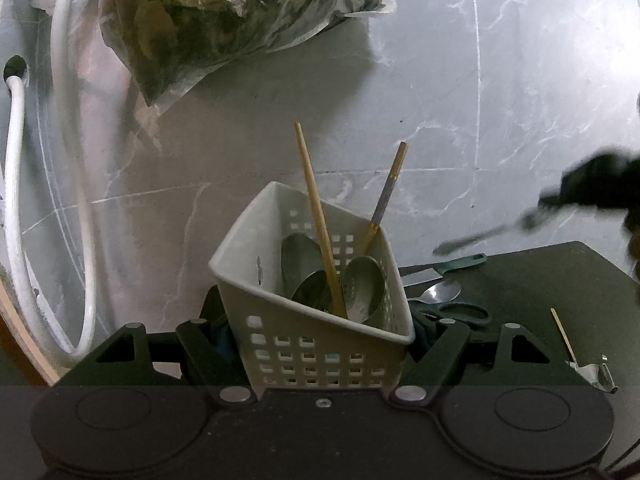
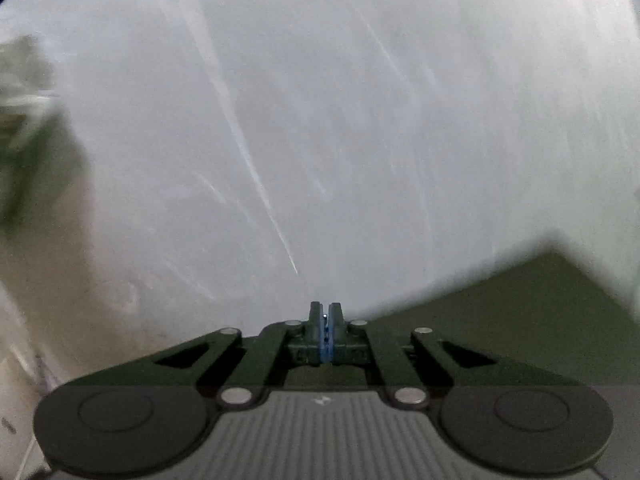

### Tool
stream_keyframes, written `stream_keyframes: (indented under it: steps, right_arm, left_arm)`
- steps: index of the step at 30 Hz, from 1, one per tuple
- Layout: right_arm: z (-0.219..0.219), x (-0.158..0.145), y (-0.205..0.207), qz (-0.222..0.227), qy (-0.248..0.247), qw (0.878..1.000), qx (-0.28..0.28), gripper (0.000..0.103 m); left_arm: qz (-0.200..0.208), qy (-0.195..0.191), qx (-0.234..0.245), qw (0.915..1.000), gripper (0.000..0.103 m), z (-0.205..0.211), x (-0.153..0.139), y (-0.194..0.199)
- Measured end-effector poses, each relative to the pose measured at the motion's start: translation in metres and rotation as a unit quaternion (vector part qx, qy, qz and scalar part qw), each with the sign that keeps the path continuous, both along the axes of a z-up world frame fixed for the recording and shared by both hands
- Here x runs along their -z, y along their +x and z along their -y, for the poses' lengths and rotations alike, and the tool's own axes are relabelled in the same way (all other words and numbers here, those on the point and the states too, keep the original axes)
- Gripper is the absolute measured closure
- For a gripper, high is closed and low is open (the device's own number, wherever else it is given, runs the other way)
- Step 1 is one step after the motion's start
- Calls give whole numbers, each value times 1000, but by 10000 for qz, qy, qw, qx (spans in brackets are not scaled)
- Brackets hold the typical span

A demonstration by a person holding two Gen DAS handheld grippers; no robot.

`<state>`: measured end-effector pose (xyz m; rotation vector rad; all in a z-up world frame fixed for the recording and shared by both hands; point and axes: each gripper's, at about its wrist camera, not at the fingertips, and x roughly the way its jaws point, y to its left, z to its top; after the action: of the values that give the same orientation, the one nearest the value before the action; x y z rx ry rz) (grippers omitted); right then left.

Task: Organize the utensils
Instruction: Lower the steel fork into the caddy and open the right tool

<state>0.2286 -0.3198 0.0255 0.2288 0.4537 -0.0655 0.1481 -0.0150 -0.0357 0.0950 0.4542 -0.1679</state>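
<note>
My left gripper (image 1: pixel 320 336) is shut on a white perforated basket (image 1: pixel 316 336) and holds it tilted. In the basket stand a wooden chopstick (image 1: pixel 320 220), a ladle with a gold and purple handle (image 1: pixel 366 280) and other metal spoons (image 1: pixel 300 256). In the left wrist view my right gripper (image 1: pixel 536 216) is a dark blur at the right, shut on a thin metal utensil (image 1: pixel 476 238) that points left toward the basket. In the right wrist view the right gripper (image 2: pixel 325 312) has its blue pads pressed together; the utensil barely shows there.
On the dark table (image 1: pixel 540 280) lie a spoon (image 1: pixel 440 292), green-handled scissors (image 1: pixel 464 314), a green-handled tool (image 1: pixel 448 266), a wooden stick (image 1: pixel 563 334) and a metal clip (image 1: pixel 600 374). A plastic bag (image 1: pixel 240 20) and white hoses (image 1: pixel 72 160) are on the marble floor (image 1: pixel 440 100).
</note>
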Motion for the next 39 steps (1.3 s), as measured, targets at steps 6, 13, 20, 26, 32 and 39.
stream_keyframes:
  steps: [6,13,20,26,32,39]
  right_arm:
    - [-24,-74,-30,455,-1239,9895,-587,101]
    - [-79,-148,-76,1216,-1684,9586,-1949,102]
    - [-147,-153,-97,1408,-2682,9016,-3087,102]
    - [-164,-153,-103,1507,-3097,8761,-3373,101]
    - [-190,-123,-91,1040,-3012,8626,-3929,101]
    - [-166,-94,-68,479,-1735,9126,-3672,28]
  left_arm:
    - [63,-16,102,9999,25,-3,1,0]
    - [126,3,219,9997,25,-6,3,2]
    - [142,4,240,9996,25,-6,3,1]
    - [162,-8,220,9996,25,-4,4,0]
    - [166,-4,218,9996,25,-4,4,-1]
    - [124,-11,229,9997,25,-3,4,-1]
